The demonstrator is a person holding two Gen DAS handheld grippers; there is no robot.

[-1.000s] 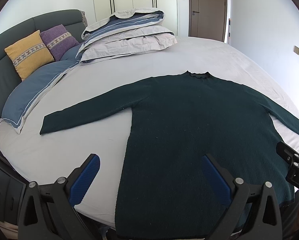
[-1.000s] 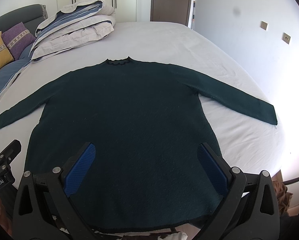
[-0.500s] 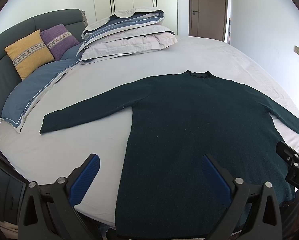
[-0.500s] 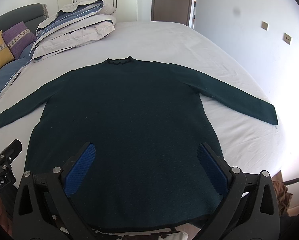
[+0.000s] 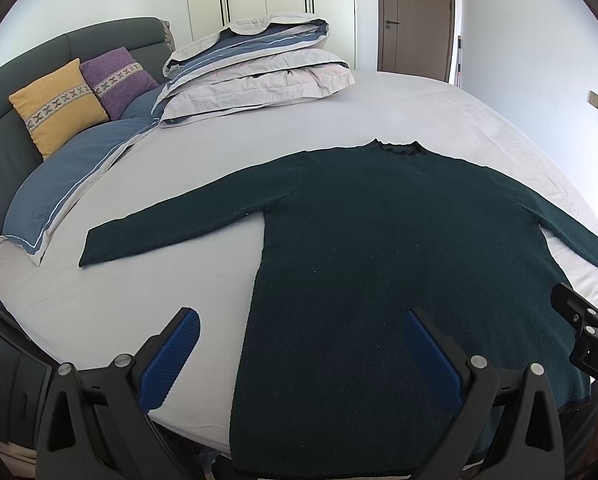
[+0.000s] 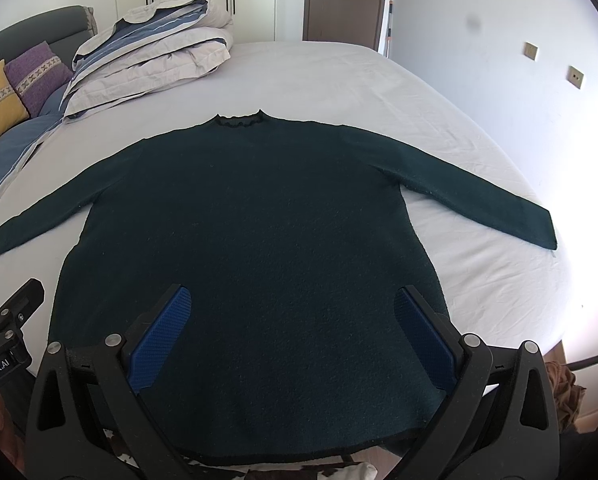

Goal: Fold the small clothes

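Both grippers, left gripper (image 5: 299, 356) and right gripper (image 6: 293, 332), hover spread wide and empty above the hem of the dark green sweater (image 6: 251, 240) lying flat on the bed (image 6: 379, 80); I'd pinch a sleeve cuff first, folding inward.

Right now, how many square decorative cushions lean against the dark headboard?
2: a mustard-yellow cushion with a patterned band on the left, and a purple cushion with a patterned band beside it. More may sit hidden behind the folded duvet.
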